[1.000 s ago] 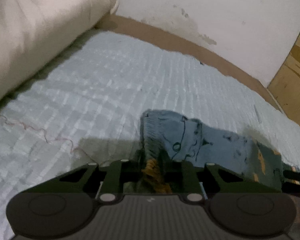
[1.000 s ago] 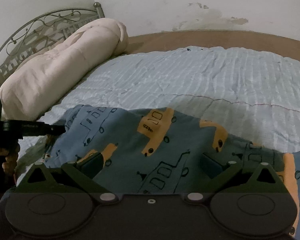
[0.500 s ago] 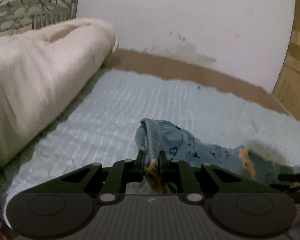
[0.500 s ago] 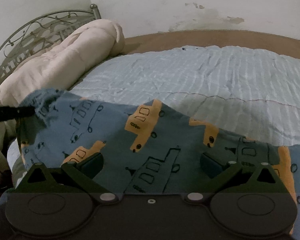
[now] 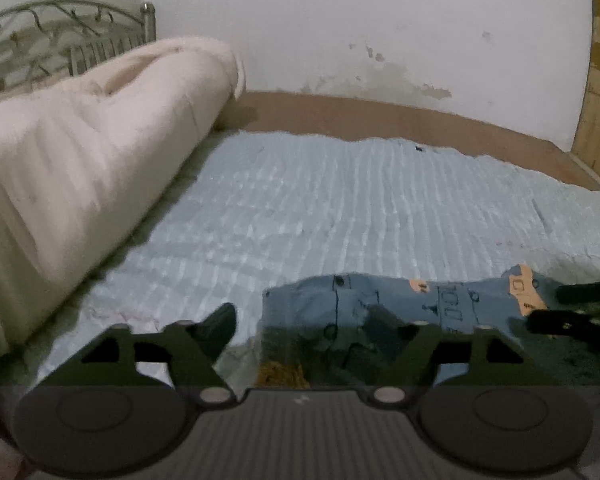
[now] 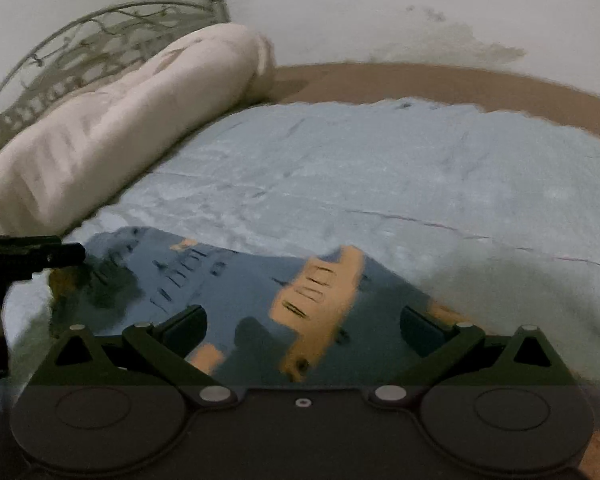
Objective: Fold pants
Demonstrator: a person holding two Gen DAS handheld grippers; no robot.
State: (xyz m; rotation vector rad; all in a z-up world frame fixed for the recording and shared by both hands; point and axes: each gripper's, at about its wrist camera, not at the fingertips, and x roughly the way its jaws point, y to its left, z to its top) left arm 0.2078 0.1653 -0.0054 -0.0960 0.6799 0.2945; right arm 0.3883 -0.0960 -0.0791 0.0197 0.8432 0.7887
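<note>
1. We work on a bed (image 5: 380, 208) covered with a pale blue ribbed quilt; its broad flat surface serves as the folding area.
2. A long cream rolled duvet (image 5: 80, 168) lies along the head end in front of a curved metal headboard (image 5: 40, 40), so it stays clear of the folding area. A stained white wall (image 5: 380, 20) and a strip of brown mattress edge (image 5: 380, 120) close off the far side.
3. The blue cotton pants with orange vehicle print (image 6: 260, 292) lie on the near part of the quilt, directly below both tools. We judge a fold has just been laid down.
4. The left hand-held gripper (image 5: 312, 324) has just been opening: its jaws stand wide apart with the pants' edge below them, not pinched. We read this as a release.
5. The right hand-held gripper (image 6: 300, 322) also stands with jaws apart above the cloth, gripping nothing; the view is blurred.
</note>
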